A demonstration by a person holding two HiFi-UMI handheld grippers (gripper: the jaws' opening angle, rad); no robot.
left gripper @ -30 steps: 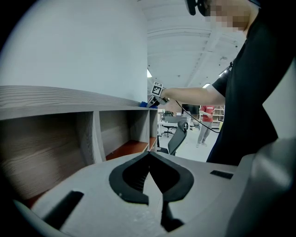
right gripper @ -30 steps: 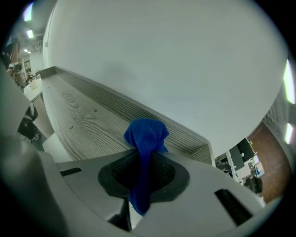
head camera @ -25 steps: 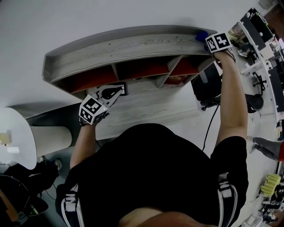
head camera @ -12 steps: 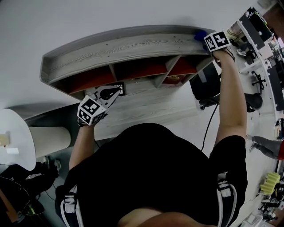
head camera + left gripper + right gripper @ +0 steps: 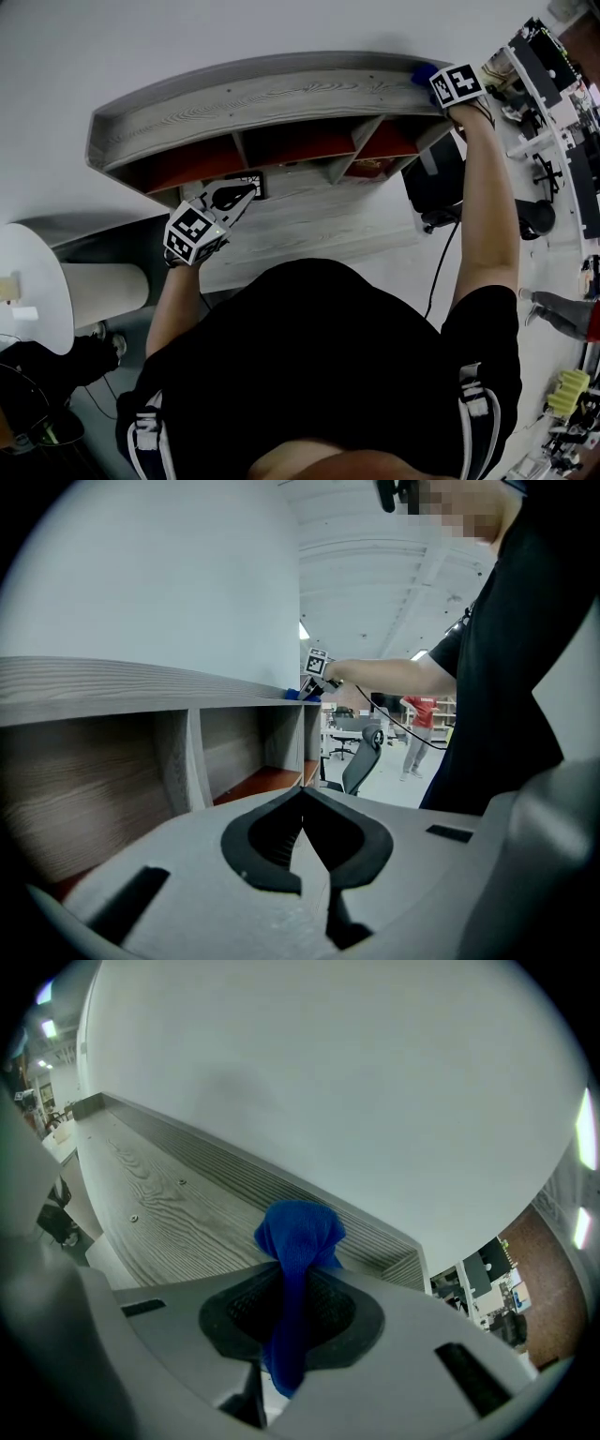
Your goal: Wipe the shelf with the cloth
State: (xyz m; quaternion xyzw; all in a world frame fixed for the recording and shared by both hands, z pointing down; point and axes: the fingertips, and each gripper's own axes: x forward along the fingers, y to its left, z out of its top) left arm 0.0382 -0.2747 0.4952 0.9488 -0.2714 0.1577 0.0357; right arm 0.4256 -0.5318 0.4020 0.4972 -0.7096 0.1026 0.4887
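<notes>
Cloth (image 5: pixel 298 1232): one, blue
Shelf (image 5: pixel 169 1213): one, wooden
Right gripper (image 5: pixel 291 1283): clamped on Cloth, over Shelf
Left gripper (image 5: pixel 302 803): jaws together, empty

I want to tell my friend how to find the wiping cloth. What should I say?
Look for the long grey wood-grain shelf unit standing against the white wall, and follow its top board to the right end. There the right gripper pinches a small bright blue cloth, bunched into a lump. It is the only blue thing on all that grey wood.
</notes>
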